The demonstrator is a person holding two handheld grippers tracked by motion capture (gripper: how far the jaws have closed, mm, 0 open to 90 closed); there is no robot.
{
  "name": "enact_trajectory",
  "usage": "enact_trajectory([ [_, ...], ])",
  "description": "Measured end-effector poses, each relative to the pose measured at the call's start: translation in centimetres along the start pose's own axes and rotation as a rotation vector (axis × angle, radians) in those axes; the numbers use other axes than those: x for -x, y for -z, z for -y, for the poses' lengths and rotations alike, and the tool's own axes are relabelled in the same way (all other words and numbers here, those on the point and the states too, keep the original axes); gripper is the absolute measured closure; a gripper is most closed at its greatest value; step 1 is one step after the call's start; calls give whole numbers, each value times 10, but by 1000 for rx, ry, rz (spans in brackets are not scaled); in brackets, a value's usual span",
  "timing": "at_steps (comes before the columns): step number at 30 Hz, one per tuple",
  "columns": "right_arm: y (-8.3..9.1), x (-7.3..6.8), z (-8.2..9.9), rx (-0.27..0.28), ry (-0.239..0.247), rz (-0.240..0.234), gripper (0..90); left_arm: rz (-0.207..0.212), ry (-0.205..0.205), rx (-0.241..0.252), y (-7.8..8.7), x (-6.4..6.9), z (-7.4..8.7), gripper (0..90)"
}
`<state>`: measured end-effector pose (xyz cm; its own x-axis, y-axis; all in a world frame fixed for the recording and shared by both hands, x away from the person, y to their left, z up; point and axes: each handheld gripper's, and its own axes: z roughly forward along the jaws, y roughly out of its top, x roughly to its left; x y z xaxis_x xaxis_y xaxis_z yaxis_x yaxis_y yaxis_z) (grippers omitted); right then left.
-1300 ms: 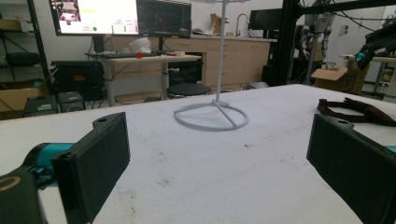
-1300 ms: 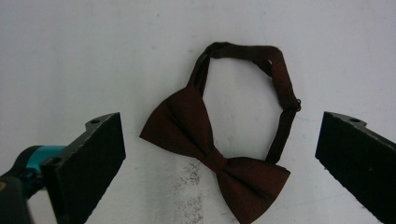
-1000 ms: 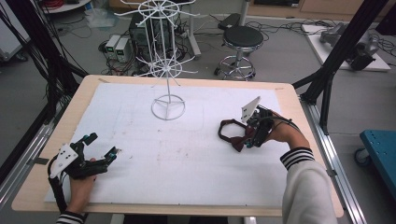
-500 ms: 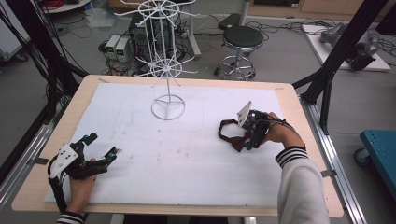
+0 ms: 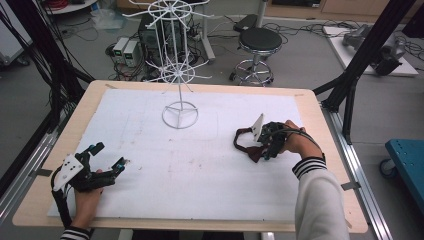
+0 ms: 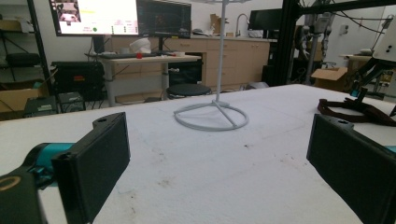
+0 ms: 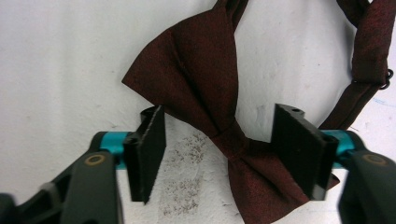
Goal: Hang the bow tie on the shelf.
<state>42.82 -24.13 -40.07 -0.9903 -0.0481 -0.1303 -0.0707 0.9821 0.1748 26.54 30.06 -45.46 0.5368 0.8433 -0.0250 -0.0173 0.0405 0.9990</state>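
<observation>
Right gripper view: right gripper (image 7: 217, 147) spread, jaws straddling the maroon bow tie (image 7: 205, 98) knot — pick-up seems in hand; next, pinch there; left gripper (image 5: 107, 157) rests spread

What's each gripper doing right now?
Left gripper: open, holding nothing.
Right gripper: open, jaws either side of the bow tie, not clamped.

Dark red bow tie (image 7: 210, 102) is faintly sheened woven cloth; white wire stand (image 5: 179, 75) looks painted metal; table's (image 5: 330, 165) rim is pale wood.
</observation>
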Motion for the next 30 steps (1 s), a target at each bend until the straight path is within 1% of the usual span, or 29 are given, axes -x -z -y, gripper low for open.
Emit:
enact_trajectory([
  [1, -1, 0, 0, -2, 7, -8, 399, 0, 0, 0, 0, 0, 0, 64],
  [4, -1, 0, 0, -4, 6, -9, 424, 0, 1, 0, 0, 0, 0, 64],
  [5, -2, 1, 0, -3, 6, -16, 454, 0, 0, 0, 0, 0, 0, 64],
  [6, -2, 1, 0, -3, 6, -16, 454, 0, 0, 0, 0, 0, 0, 64],
  [8, -2, 1, 0, -4, -1, -31, 484, 0, -1, 0, 0, 0, 0, 64],
  [9, -3, 1, 0, -5, 1, -39, 517, 0, -1, 0, 0, 0, 0, 64],
  [10, -3, 1, 0, -5, 1, -39, 517, 0, -1, 0, 0, 0, 0, 64],
  [12, -4, 2, -1, -9, -5, -52, 591, 0, -1, 0, 0, 0, 0, 64],
  [13, -4, 2, -1, -9, -5, -52, 591, 1, -2, 1, 0, 0, 0, 64],
  [15, -4, 2, 0, -14, -6, -57, 667, 2, -1, 1, 0, 0, 0, 64],
  [17, -3, 3, 1, -10, -15, -60, 711, 2, -1, 1, 0, 0, 0, 64],
  [18, -3, 3, 1, -11, -10, -62, 733, 2, -1, 1, 0, 0, 0, 64],
  [21, -3, 3, 0, -13, 2, -59, 753, 3, -2, 1, 0, 0, 0, 64],
  [24, -2, 3, 0, -11, 1, -61, 757, 3, -1, 1, 0, 0, 0, 64],
  [28, 2, 3, -1, 31, -16, -53, 757, 3, -1, 2, 0, 0, 0, 64],
  [30, 6, 3, -2, 62, -13, -47, 757, 3, -2, 1, 0, 0, 0, 64],
])
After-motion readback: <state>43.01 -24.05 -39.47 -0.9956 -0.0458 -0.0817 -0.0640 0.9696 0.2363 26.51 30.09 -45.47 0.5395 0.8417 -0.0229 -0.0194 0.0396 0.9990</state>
